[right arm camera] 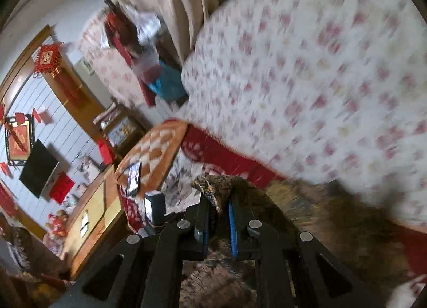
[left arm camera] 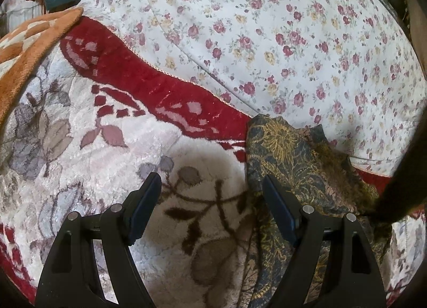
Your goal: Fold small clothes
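Note:
A small dark garment point(left arm camera: 296, 158) with a gold and pink floral print lies on a plush white and red blanket point(left arm camera: 112, 126). My left gripper point(left arm camera: 210, 185) hovers over the blanket with its jaws wide open. Its right finger point(left arm camera: 277, 206) sits over the garment's left edge and nothing is between the pads. In the blurred right wrist view, my right gripper point(right arm camera: 217, 201) is shut on a bunched fold of the same garment point(right arm camera: 213, 188), lifted off the bed. The rest of the cloth trails down to the right, below the fingers.
A white quilt point(left arm camera: 280, 27) with pink roses covers the bed behind the blanket. An orange and cream cushion point(left arm camera: 24, 46) lies at the left, with a phone point(right arm camera: 134, 178) on it. Beyond the bed are a wooden cabinet point(right arm camera: 88, 217), a wall TV point(right arm camera: 38, 168) and red decorations.

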The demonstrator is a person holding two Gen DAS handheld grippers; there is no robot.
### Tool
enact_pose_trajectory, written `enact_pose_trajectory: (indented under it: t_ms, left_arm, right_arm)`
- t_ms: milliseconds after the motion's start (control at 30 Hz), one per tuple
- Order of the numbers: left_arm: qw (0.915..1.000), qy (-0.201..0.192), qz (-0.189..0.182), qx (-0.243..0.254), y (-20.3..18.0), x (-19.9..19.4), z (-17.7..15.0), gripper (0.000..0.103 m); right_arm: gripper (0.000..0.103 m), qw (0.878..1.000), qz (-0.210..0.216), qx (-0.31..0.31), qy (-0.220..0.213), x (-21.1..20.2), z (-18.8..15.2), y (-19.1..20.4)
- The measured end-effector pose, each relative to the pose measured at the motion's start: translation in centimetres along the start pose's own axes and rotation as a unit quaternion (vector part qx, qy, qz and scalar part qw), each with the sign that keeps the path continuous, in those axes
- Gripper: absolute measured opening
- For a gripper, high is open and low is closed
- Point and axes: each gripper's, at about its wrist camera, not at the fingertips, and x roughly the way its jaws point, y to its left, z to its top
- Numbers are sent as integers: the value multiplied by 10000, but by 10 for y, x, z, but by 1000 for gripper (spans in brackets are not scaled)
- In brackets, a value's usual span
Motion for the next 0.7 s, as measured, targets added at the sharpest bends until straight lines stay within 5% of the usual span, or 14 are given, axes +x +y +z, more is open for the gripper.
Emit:
enact_pose_trajectory:
  t_ms: [300, 400, 533, 700]
  left_arm:
    - [10000, 69, 43, -12, 5, 10, 4, 79]
    - [9998, 180, 47, -3, 3, 20, 5, 79]
    - [9997, 175, -58, 137, -4, 20, 3, 79]
    - [9990, 118, -180, 394, -19, 16, -2, 79]
  right_arm:
    - [11, 9888, -167, 591, 1358, 187, 2, -91]
    - [13, 9813, -712, 919, 1535, 215, 5, -120]
    - [55, 9855, -812, 1139, 961, 173, 4, -132]
    - [56, 9898, -1076, 793, 504, 62, -32, -117]
